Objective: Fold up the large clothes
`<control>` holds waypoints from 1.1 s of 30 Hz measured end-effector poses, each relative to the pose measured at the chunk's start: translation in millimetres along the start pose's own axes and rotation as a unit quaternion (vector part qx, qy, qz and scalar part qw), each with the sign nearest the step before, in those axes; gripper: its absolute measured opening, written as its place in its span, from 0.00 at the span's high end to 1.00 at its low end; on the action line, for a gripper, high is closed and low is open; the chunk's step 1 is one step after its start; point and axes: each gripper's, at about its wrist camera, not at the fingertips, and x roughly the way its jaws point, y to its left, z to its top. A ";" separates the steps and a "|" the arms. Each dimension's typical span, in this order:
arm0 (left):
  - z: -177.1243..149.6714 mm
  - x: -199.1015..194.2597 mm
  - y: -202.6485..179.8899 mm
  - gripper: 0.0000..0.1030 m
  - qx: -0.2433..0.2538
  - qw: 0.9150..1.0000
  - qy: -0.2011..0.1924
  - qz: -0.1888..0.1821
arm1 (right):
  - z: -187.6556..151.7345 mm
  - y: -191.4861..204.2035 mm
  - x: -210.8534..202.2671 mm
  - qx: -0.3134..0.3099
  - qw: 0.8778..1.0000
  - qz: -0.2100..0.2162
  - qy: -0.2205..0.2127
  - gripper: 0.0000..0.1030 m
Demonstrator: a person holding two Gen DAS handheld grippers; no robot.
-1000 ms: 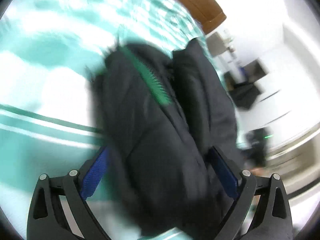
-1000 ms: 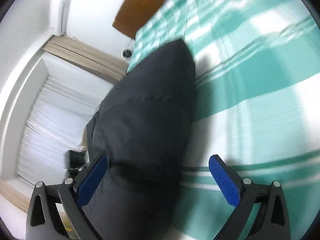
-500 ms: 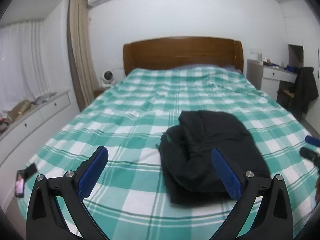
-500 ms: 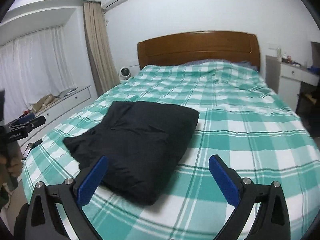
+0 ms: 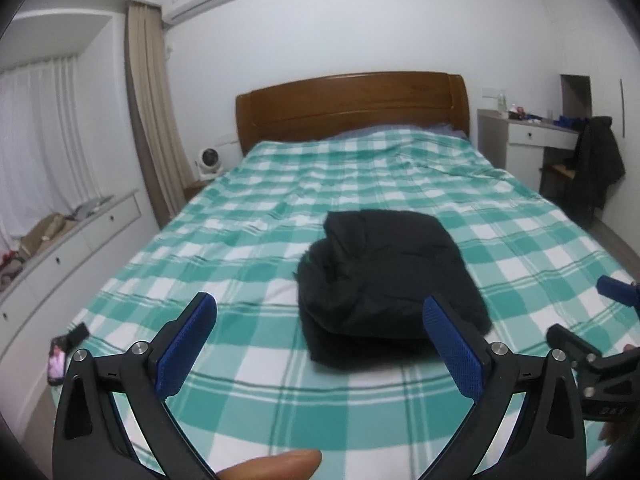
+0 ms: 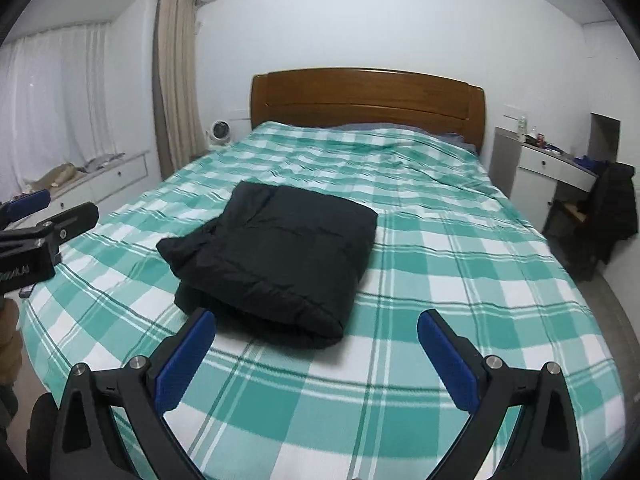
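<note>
A black padded jacket (image 5: 384,276) lies folded into a thick bundle on the green-and-white checked bed cover (image 5: 256,232). In the right wrist view the jacket (image 6: 276,256) sits left of centre, its smooth folded edge toward me. My left gripper (image 5: 320,316) hangs open above the bed's near end, short of the jacket, nothing between its blue pads. My right gripper (image 6: 316,330) is also open and empty, held back from the bundle. Each gripper shows in the other's view: the right one (image 5: 592,320) at the far right, the left one (image 6: 36,216) at the far left.
A wooden headboard (image 5: 352,108) stands at the far end. A low white drawer unit (image 5: 60,256) runs along the left, with a phone (image 5: 58,360) near the bed corner. A desk and a chair draped with a dark coat (image 5: 596,164) stand right. A small fan (image 6: 219,130) sits by the curtain.
Both grippers pulled back and up from close over the jacket to a wide view of the whole bed. The jacket stays folded on the cover, no longer between the fingers.
</note>
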 end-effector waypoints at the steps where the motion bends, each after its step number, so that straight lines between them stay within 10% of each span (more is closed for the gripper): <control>1: -1.4 -4.0 -1.3 0.01 -0.002 1.000 0.006 -0.004 | -1.3 1.0 -5.2 0.003 1.000 0.000 -0.003 0.00; 33: -23.9 -13.1 -1.0 0.00 -0.030 0.997 0.073 -0.005 | -2.5 29.6 -38.8 -0.002 0.999 -0.051 0.011 0.00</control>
